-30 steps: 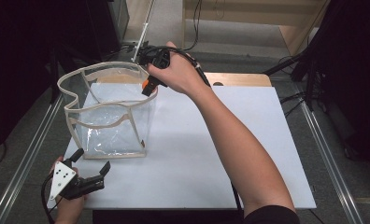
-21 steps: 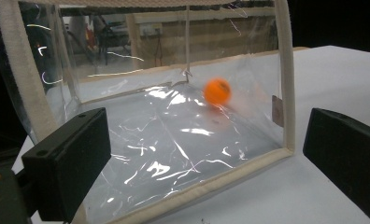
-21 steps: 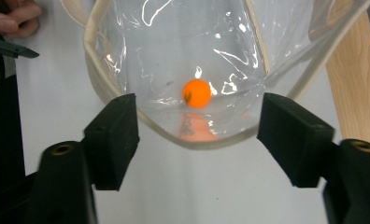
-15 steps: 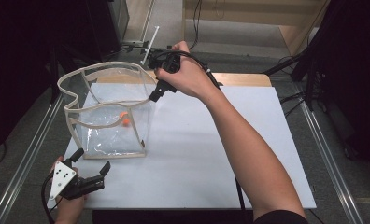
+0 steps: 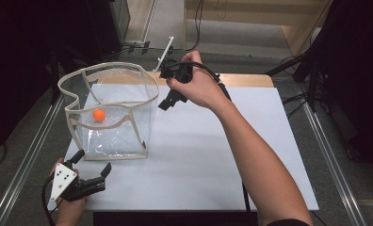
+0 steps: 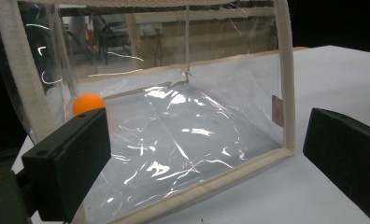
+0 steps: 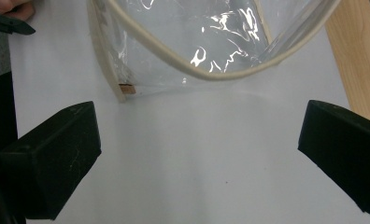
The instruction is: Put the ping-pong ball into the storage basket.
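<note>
High view | one orange ball [image 5: 98,115] in one clear bag [image 5: 142,101] | two hand-held grippers: right hand-held gripper [image 5: 168,101] just opened wide, empty; left hand-held gripper [image 5: 93,165] open, empty

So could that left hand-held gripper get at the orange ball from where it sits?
Probably not directly. The clear bag's near wall stands between the left hand-held gripper and the orange ball; it would likely have to go up and over the open rim.

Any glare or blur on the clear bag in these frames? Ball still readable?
High view: soft overall, surroundings dark, orange ball crisp through the clear bag. Left gripper view: white glare streaks across the bag's plastic, near jaws blurred, ball visible. Right gripper view: bright specular patches on the bag, jaws out of focus.
</note>
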